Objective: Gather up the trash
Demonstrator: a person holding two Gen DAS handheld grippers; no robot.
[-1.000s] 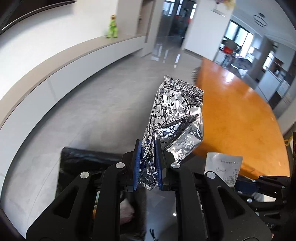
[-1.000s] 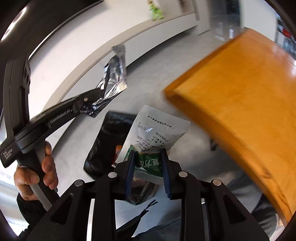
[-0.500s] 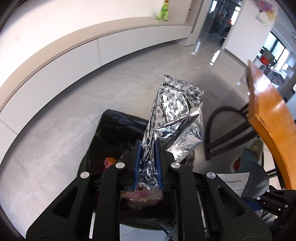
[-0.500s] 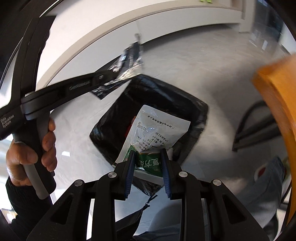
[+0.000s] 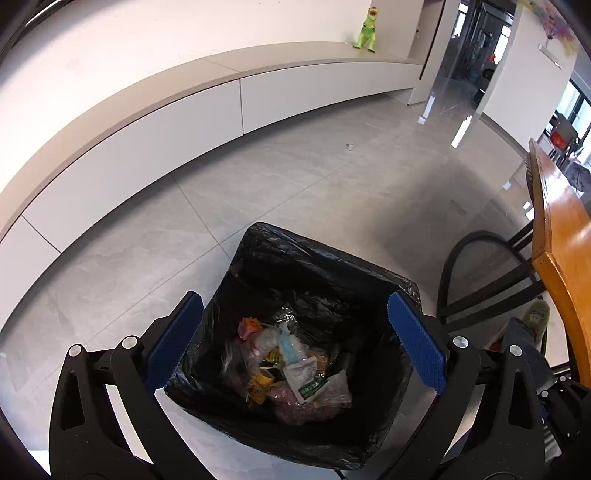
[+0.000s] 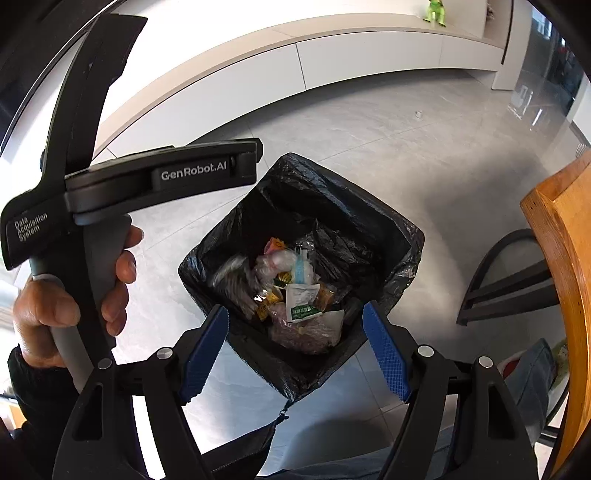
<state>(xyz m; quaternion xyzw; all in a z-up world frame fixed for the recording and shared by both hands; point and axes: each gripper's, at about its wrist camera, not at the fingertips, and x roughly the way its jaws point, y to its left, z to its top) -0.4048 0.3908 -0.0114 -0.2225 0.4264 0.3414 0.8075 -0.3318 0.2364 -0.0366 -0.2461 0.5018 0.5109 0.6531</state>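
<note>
A bin lined with a black bag (image 5: 325, 266) stands on the grey floor, also in the right wrist view (image 6: 369, 218). Several pieces of trash lie inside, among them a white and green packet (image 5: 308, 380) (image 6: 301, 304) and a blurred silver wrapper (image 6: 232, 277). My left gripper (image 5: 295, 328) is open and empty above the bin. My right gripper (image 6: 293, 341) is open and empty above the bin's near edge. The left gripper's body (image 6: 159, 177) and the hand holding it show in the right wrist view.
An orange wooden table edge (image 5: 557, 236) (image 6: 561, 243) is at the right, with a black chair frame (image 5: 480, 273) beside the bin. A long white low cabinet (image 5: 184, 122) runs along the wall, with a green toy (image 5: 367, 31) on it.
Both grippers opened over the bin. The silver wrapper left the left gripper and the white and green packet left the right; both now lie in the bin.
</note>
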